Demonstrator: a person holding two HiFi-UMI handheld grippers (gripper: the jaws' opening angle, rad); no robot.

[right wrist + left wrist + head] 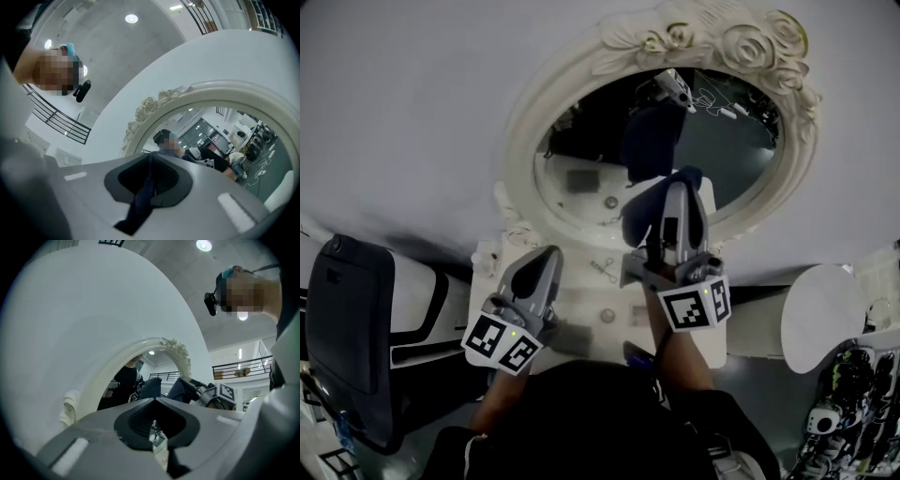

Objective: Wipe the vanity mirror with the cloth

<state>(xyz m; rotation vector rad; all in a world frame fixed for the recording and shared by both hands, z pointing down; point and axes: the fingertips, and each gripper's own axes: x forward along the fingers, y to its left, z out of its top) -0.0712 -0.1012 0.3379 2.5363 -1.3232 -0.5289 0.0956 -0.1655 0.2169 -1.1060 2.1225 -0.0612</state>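
Head view: oval mirror [581,173], white carved frame. Right gripper [678,192] at its lower glass, dark cloth [642,214] with it. Left gripper [546,255] below the frame.

Left gripper view: left gripper [157,401] jaws together, empty; mirror [129,383] ahead.

Right gripper view: right gripper [151,157] clamped on cloth [140,201]; mirror [234,136] ahead.

- One oval vanity mirror [727,150] in a cream frame carved with roses.
- One dark blue cloth [642,214], soft and crumpled.
- Two grey two-jaw grippers, a left gripper [546,255] and a right gripper [678,197].
- Two black-and-white marker cubes, the left cube [500,343] and the right cube [694,305].
- Two bare forearms of one person, the left forearm [499,398] and the right forearm [682,354].
- One white vanity table [581,292].
- One black padded chair [352,323].
- One round white top [820,319]; stool or side table, I cannot tell which.
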